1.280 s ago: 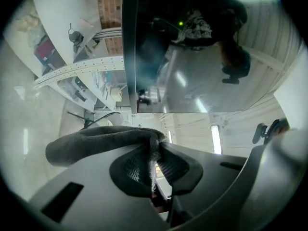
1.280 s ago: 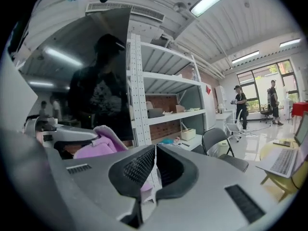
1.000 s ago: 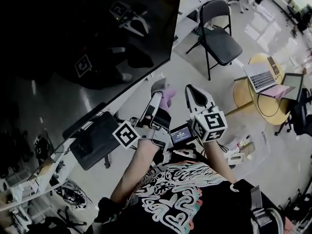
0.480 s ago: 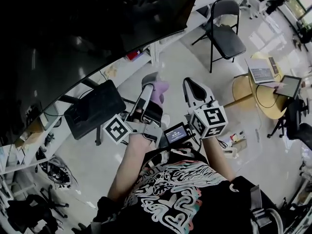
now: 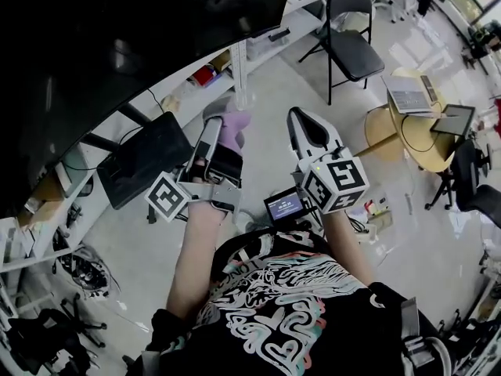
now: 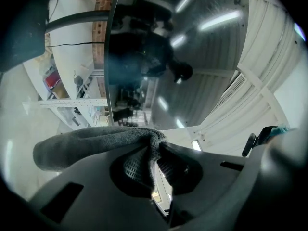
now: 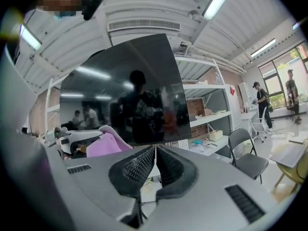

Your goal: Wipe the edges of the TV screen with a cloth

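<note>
Head view crops the dark TV screen; left gripper pinches the cloth, right gripper closed, seemingly empty.

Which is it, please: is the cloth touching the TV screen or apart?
Apart. The head view shows shelving between the cloth and the TV screen edge.

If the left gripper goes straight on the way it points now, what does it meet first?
Probably the TV screen, near one edge; the cloth held by the left gripper would touch it first. Depth is unclear.
</note>
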{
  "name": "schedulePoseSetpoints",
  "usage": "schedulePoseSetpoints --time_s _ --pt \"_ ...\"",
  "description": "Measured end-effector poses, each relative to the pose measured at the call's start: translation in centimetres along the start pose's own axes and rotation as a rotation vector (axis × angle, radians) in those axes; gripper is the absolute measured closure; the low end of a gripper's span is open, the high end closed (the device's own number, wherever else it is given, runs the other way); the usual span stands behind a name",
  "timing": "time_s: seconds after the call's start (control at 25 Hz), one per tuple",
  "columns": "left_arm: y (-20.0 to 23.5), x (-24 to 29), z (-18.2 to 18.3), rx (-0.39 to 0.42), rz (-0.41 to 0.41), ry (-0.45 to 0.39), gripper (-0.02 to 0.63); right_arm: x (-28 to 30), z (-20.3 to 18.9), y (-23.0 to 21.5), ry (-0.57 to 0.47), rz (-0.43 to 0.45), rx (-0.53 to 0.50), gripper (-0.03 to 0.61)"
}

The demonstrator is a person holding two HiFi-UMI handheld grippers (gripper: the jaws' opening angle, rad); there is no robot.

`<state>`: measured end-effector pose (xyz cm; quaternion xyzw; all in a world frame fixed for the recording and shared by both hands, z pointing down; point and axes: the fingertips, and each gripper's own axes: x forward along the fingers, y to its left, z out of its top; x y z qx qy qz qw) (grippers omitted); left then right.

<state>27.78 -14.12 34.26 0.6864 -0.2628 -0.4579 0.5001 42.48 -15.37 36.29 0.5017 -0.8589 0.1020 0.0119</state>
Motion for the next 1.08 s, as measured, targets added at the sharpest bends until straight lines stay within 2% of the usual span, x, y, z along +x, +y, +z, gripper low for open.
schedulePoseSetpoints --time_s 0.16,0.44,1.08 --pt "-0.7 0.0 -0.9 0.014 0.001 -0.031 0.574 -0.3 0.1 -0.5 0.016 0.021 -0.048 0.546" --pt "-1.2 0.6 -2.7 0.033 0.010 -0.109 0.574 -0.7 1.9 -2.7 0.002 0.083 -0.066 0.546" --pt "-2.0 2.0 -5.9 0.055 0.000 -0.107 0.574 -1.8 2.5 -4.4 -0.010 0.132 -0.051 0.546"
